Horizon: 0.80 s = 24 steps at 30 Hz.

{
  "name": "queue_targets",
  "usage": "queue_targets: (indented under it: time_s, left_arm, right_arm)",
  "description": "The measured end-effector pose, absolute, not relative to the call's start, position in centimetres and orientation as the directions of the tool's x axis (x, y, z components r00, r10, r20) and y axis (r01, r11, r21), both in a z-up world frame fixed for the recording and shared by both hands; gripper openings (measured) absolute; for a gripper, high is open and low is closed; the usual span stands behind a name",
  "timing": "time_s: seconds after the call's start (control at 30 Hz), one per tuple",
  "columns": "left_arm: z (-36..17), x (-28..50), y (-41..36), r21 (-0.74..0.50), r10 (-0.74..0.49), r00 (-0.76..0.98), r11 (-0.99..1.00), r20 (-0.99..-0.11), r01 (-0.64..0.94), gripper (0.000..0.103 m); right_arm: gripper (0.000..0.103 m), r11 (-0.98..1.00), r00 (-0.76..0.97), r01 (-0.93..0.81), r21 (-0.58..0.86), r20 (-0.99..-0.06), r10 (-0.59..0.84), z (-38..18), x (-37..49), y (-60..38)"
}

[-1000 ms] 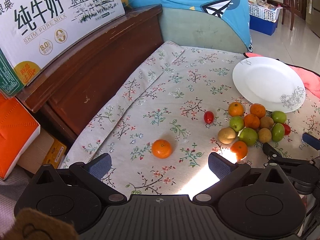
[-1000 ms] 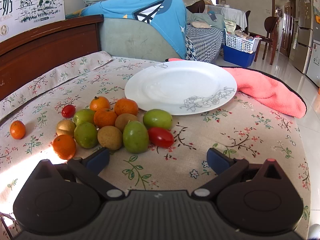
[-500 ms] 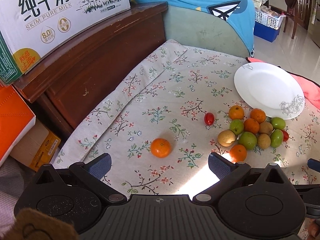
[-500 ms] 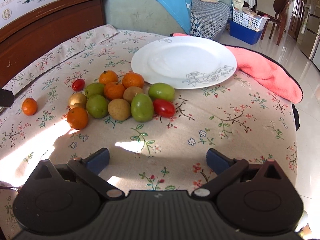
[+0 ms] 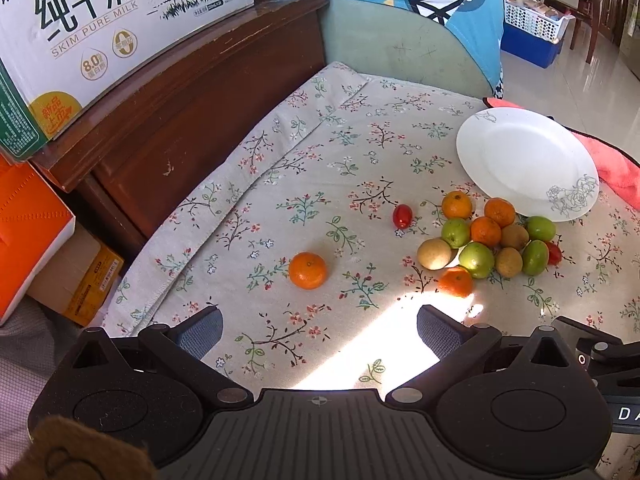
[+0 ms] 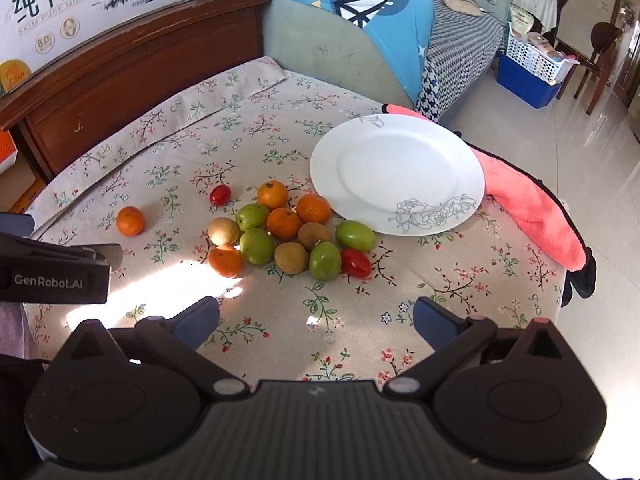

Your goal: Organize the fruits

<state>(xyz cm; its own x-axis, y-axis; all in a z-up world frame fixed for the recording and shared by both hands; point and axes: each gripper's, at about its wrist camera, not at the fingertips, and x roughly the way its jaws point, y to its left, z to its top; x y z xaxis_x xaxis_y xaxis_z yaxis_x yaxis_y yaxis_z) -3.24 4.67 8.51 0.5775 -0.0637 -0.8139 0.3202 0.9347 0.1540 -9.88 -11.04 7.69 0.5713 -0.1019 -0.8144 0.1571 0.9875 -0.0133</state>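
Fruits [image 6: 288, 236] lie heaped beside the empty plate [image 6: 396, 176]; both tongs [image 5: 320, 332] [image 6: 316, 324], wide and empty, have drawn back higher, so sorting hasn't begun.

the large white milk carton [image 5: 100, 28] on the dark wooden headboard, far left, carries the big chinese characters "纯牛奶", with "skim pure milk" printed in small letters beneath them. under that sits a round mark reading "8.0". the orange-yellow badge on the carton's near left corner holds chinese writing too small to read. in the right wrist view the same carton [image 6: 80, 4] shows "纯牛奶" and a faded "skim pure milk". the black body of the left gripper [image 6: 52, 276], at the left edge of that view, bears "genrobot.ai" in white. in the left wrist view a black part [image 5: 624, 412] at the near right edge shows the letters "d a".
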Motion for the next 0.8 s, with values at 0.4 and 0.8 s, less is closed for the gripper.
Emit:
queue_targets:
  time_s: [0.4,0.8]
  left_arm:
    - [8.5,-3.1,4.5,0.184,-0.002,0.559,0.943,-0.829,0.277,0.103]
    - [8.1,-3.2,4.0,0.195,0.012,0.553,0.942,-0.833,0.273,0.103]
  right_arm:
    - [0.102,0.993,0.561,0.115,0.023,-0.827,-0.046,7.9,-10.0,-10.6]
    - [0.102,0.965,0.542,0.251,0.071,-0.837,-0.079,7.4,-9.4,-12.5]
